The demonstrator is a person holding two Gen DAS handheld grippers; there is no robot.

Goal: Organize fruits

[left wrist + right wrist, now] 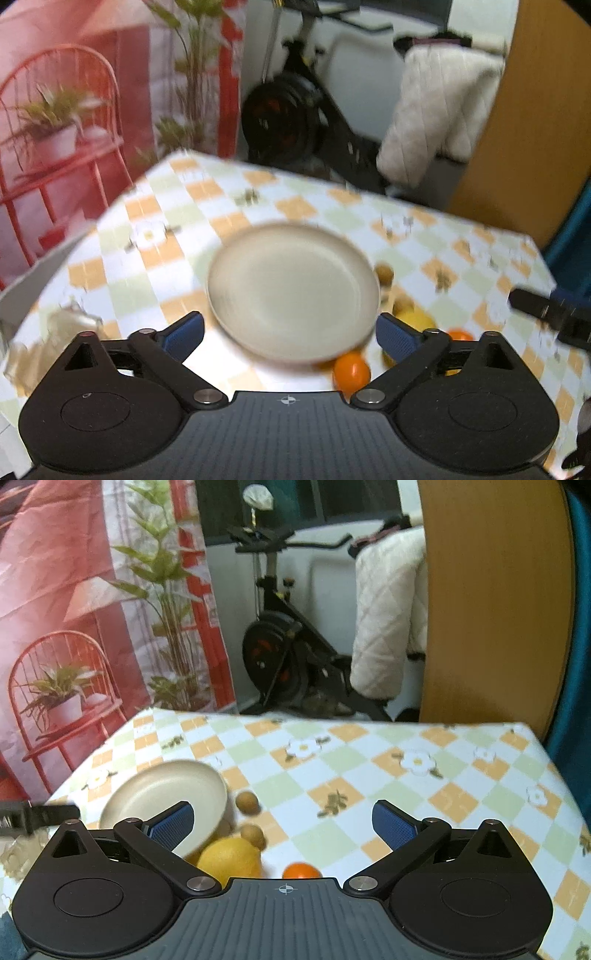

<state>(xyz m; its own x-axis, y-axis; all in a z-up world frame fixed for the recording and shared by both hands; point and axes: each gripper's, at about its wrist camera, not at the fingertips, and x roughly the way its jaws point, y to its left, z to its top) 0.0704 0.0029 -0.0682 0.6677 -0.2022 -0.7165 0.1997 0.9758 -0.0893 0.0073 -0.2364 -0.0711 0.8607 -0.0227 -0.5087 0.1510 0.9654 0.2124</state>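
A domestic room: a printed red backdrop with a chair and plants, an exercise bike [280, 653] behind, a quilted white cover draped beside a wooden panel. In front stands a tabletop [369, 768] under a checked orange, green and white cloth with daisy prints.

The landmark is the cream plate [291, 291], empty, lying flat on the cloth. In the right wrist view, all fruit lies just beyond its right edge: a lemon [231, 860] close against its near right rim, two small brown round fruits [248, 802] beside it on the right, possibly longans, and an orange [301, 870] a little further right of the lemon. The left wrist view shows another orange [351, 371] at the plate's near right rim.

The left gripper [291, 334] is spread wide, nothing between its blue pads, the plate's near rim showing in the gap. The right gripper [284, 825] is likewise wide and empty, over bare cloth right of the fruit.

Assessment: no fruit is on the plate yet. The lemon and oranges look firm, round and liable to roll; they are best taken across the widest part with moderate pressure. The small brown fruits appear light and thin-shelled, needing a centred, gentle pinch. The plate looks rigid and smooth, so fruit may roll on release.
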